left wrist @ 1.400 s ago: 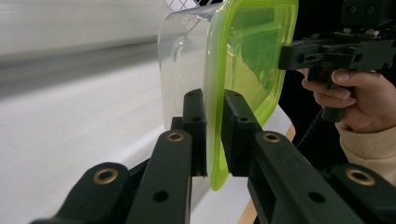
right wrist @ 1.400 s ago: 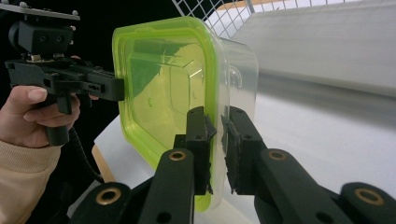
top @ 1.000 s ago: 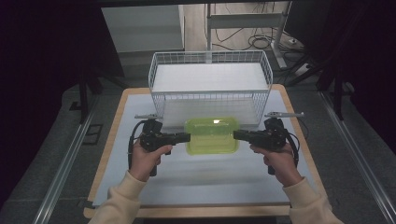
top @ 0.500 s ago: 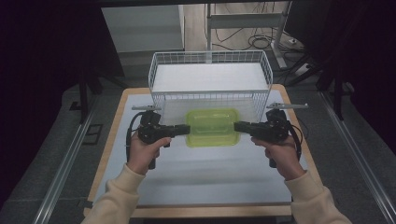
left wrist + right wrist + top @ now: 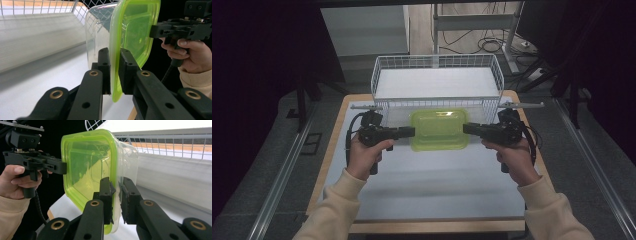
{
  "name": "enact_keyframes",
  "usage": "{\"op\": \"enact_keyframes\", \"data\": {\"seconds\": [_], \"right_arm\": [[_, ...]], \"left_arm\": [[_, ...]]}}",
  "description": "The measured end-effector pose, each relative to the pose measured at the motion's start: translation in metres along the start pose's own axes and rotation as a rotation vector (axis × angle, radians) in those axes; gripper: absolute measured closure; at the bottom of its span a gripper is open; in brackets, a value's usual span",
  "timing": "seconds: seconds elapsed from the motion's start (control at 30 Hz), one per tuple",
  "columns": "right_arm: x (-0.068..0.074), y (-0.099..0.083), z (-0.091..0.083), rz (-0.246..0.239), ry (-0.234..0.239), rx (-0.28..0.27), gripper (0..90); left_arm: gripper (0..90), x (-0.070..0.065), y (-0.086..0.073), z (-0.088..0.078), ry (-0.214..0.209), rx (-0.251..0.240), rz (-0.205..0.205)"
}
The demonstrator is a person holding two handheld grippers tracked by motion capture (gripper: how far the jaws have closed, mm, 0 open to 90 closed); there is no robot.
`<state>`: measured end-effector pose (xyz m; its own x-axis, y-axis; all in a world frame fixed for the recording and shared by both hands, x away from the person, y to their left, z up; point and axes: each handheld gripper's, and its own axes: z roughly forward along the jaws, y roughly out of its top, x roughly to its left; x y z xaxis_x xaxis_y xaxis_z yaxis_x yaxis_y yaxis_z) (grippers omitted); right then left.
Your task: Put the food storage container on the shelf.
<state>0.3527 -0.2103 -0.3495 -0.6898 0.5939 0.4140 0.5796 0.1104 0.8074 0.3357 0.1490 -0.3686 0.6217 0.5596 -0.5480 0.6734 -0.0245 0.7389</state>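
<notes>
1. Table (image 5: 422, 195): white top, wire basket (image 5: 437, 80) at far edge.
2. Left gripper (image 5: 407, 132): jaws clamped on container's left rim.
3. Green-lidded container (image 5: 439, 131): carried just before basket.
4. Right gripper (image 5: 469, 128): jaws clamped on right rim.
5. Step: two-handed lift; next, likely clearing basket wall, level.

A lime-green lid (image 5: 439, 129) tops a clear container (image 5: 96, 32) (see-through), beside a white wire-grid basket (image 5: 437, 64).

Glossy green plastic lid (image 5: 439, 129) on clear smooth plastic container (image 5: 96, 32), white wire-mesh metal basket (image 5: 437, 67), matt black fingers (image 5: 103, 60), wood-edged table (image 5: 337, 130).
</notes>
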Motion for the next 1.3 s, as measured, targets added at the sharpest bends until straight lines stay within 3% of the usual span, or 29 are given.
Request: {"op": "enact_keyframes", "data": {"seconds": [1.3], "right_arm": [[-0.009, 0.045, 0.0, -0.013, -0.027, -0.033, 80.1]], "left_arm": [[81.7, -0.004, 0.055, -0.001, 0.024, -0.008, 0.028]]}}
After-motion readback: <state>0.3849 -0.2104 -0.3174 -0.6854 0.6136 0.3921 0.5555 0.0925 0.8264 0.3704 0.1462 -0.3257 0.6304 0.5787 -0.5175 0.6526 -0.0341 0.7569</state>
